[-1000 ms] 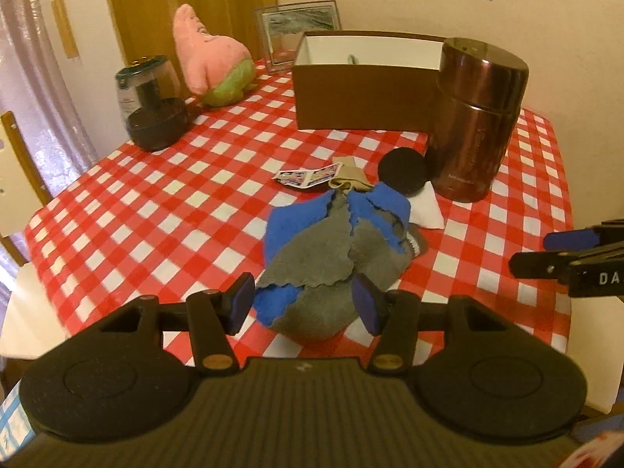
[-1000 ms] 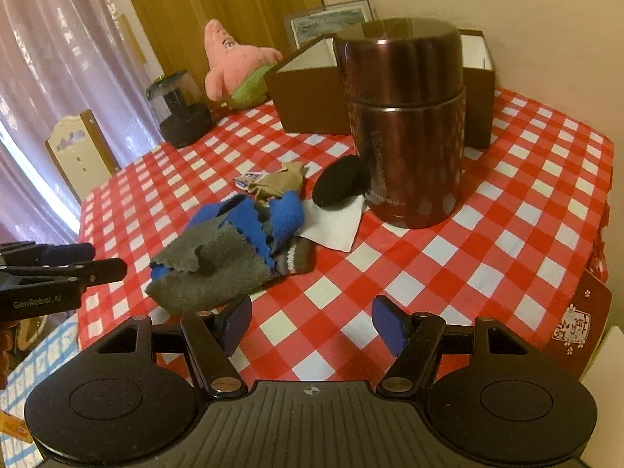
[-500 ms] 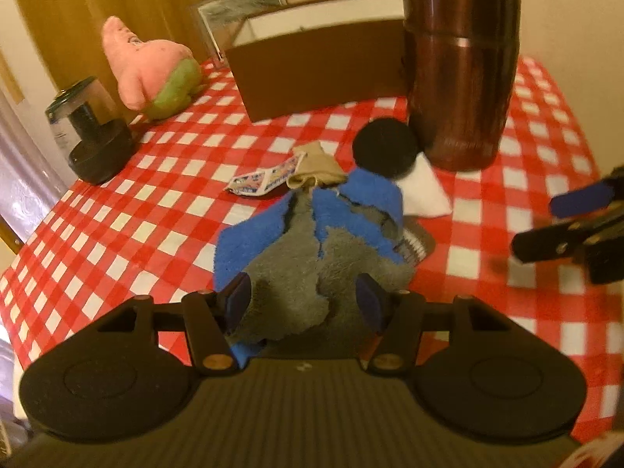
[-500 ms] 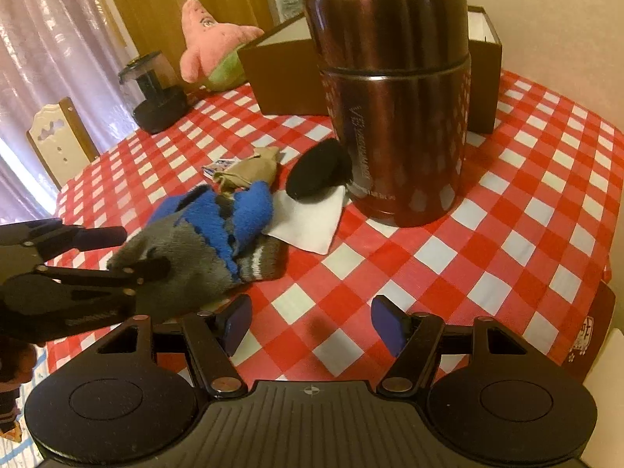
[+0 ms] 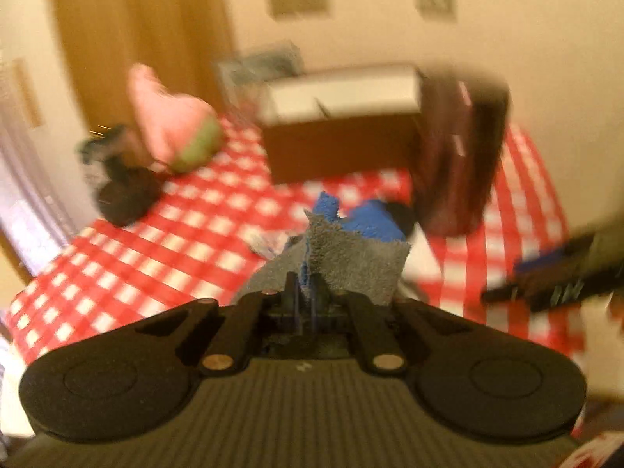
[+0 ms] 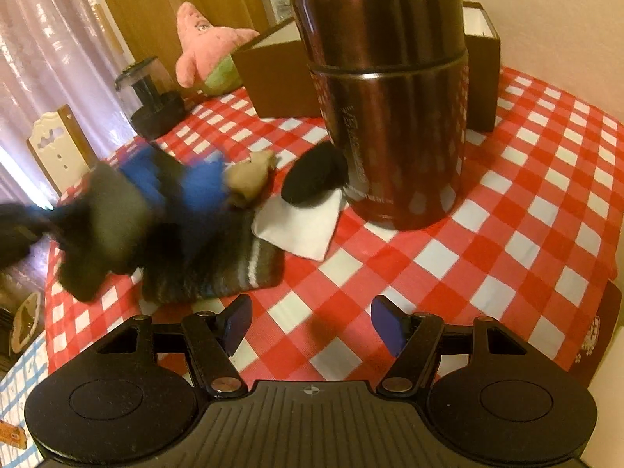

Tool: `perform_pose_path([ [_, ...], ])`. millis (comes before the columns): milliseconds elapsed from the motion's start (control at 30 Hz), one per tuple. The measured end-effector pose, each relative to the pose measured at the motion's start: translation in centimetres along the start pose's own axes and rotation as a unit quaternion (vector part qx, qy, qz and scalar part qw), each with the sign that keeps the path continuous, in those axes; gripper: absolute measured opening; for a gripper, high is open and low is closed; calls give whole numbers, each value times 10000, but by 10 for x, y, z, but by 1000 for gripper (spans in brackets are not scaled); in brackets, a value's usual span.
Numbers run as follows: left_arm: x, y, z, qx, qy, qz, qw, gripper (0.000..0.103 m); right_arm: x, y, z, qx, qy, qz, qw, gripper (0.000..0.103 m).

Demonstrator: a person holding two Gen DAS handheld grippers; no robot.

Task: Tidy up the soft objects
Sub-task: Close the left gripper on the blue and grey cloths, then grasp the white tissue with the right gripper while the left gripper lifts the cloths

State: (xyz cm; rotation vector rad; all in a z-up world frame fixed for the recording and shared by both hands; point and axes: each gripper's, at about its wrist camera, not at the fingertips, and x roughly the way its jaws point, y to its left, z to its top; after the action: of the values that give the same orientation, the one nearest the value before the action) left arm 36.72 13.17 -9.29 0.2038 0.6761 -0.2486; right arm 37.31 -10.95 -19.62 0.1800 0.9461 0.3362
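1. Red-and-white checked tablecloth (image 6: 518, 234) fills both views; brown open box (image 5: 343, 144) at upper centre of the left wrist view, pink plush (image 6: 206, 50) upper left of the right wrist view, tall metal canister (image 6: 390, 109) at centre there.
2. Left gripper (image 5: 303, 292) — jaws pressed together, clamped on the grey-and-blue cloth (image 5: 351, 261), which bunches up just above the fingers at frame centre. Heavy blur in this view.
3. Right wrist view shows the same cloth at middle left, blurred; whether it is fully off the table cannot be told.
4. Right gripper (image 6: 310, 323) — fingers apart, nothing between them, hovering over bare tablecloth at lower centre.
5. Striped knit piece (image 6: 234, 269), tan soft item (image 6: 249, 175), black round pad (image 6: 316, 179) and white napkin (image 6: 300, 226) lie close together left of the canister.
6. Handling: cloth looks light, limp, non-fragile; it will drape and trail, so pinch a bunched fold, not a single edge. Trailing end could drag its neighbours.
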Motion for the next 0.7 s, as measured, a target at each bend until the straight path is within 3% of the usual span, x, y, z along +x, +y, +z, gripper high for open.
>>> perform_pose_path([
  [100,-40,30,17,-514,-475,82,9975,6,2,3,4,-52,-52,23,10000,68],
  [200,-71,51,31,-702,-844,377,9932,7,6,5,8,-106,-72,33,9999,67],
  [333,-80,62,32,-671,-836,1020,9890,7,14,9,13,-224,-102,48,9997,62],
  [467,-51,69,19,-841,-200,1469,9854,7,24,15,20,-341,-124,81,9993,59],
  [700,22,69,-23,-1204,971,1516,9763,8,47,28,30,-654,-124,114,9977,52],
])
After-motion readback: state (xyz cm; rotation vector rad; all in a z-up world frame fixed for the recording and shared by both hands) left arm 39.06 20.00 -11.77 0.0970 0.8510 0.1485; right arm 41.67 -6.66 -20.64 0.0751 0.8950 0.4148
